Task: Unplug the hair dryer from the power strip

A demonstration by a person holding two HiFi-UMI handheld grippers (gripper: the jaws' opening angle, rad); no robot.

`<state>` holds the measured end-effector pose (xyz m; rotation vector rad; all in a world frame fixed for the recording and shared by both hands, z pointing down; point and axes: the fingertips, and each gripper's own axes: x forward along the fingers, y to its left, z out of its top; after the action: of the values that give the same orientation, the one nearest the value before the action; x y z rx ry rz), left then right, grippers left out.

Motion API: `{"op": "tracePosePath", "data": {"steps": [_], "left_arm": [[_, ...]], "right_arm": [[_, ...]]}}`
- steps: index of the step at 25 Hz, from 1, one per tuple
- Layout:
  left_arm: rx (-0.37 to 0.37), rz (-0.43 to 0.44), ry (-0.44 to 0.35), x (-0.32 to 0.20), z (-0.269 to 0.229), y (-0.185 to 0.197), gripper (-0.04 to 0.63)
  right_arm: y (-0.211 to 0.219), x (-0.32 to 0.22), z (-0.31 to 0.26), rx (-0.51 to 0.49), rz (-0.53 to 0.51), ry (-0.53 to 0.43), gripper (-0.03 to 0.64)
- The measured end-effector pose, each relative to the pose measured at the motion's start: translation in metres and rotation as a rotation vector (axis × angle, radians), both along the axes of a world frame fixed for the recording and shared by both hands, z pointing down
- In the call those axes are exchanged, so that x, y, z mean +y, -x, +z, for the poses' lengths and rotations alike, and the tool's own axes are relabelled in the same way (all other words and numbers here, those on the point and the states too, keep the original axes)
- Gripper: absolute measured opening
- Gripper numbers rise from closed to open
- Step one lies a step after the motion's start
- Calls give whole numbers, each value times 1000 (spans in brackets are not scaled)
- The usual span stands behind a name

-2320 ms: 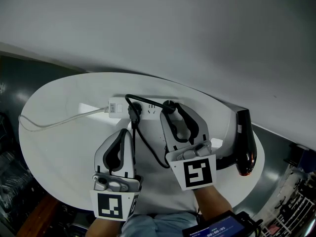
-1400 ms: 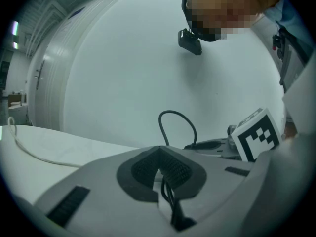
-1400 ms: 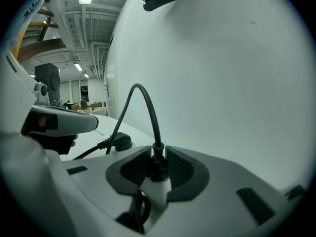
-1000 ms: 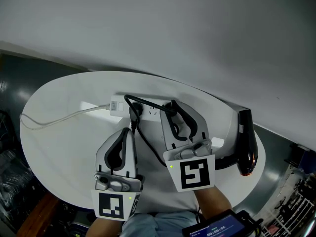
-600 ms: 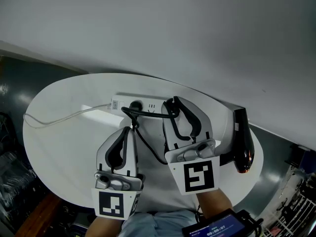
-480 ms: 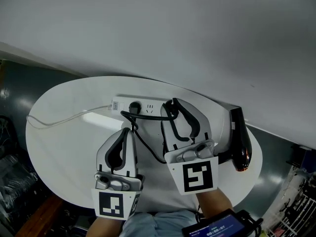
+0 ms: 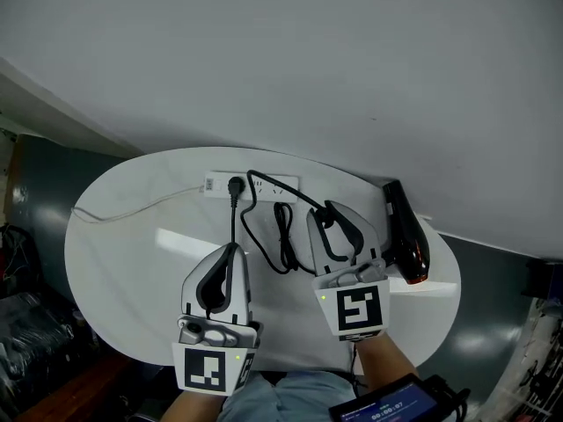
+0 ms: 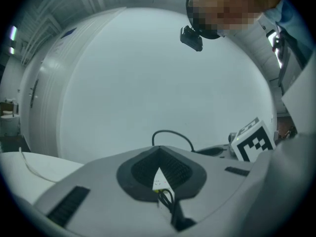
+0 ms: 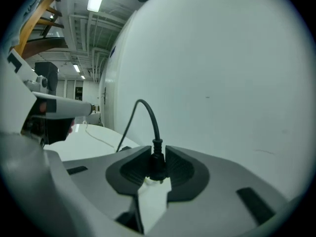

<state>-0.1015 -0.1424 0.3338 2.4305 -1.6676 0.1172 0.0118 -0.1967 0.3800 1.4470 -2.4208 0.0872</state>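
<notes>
A white power strip (image 7: 264,184) lies at the far side of the oval white table (image 7: 123,253). My right gripper (image 7: 327,211) is shut on a black plug (image 9: 157,164), held off the strip to its right. The plug's cord (image 9: 148,115) arcs up and back toward the strip. Another black plug (image 7: 236,185) sits in the strip's left end, and its cord (image 7: 233,222) runs down to my left gripper (image 7: 230,249). That gripper's jaws meet at the tip with the cord (image 8: 166,200) between them. The black hair dryer (image 7: 403,236) lies at the table's right edge.
The strip's white cable (image 7: 132,207) trails left across the table. Slack black cord (image 7: 283,244) loops between the two grippers. A pale wall rises right behind the table. A person's head shows at the top of the left gripper view.
My right gripper has drawn back and to the right from the strip with the plug in it, and the cord now arcs between them. Both grippers have risen slightly.
</notes>
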Motion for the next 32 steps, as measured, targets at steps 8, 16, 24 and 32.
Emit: {"op": "tracePosePath", "data": {"steps": [8,16,24,32], "left_arm": [[-29,4,-42,47,-15,1,-3],[-46,4,-77,81,-30,-5,-2],[-45,-16,-203,117,-83,-6,-3],[-33,-38,-333,148,-137,-1,-2]], "right_arm": [[-36,71,83,1,127,301,76],[-40,98,84,-58,137,321,170],[-30,123,-20,-139,86,100,147],[7,174,-147,-205,-36,-203,19]]}}
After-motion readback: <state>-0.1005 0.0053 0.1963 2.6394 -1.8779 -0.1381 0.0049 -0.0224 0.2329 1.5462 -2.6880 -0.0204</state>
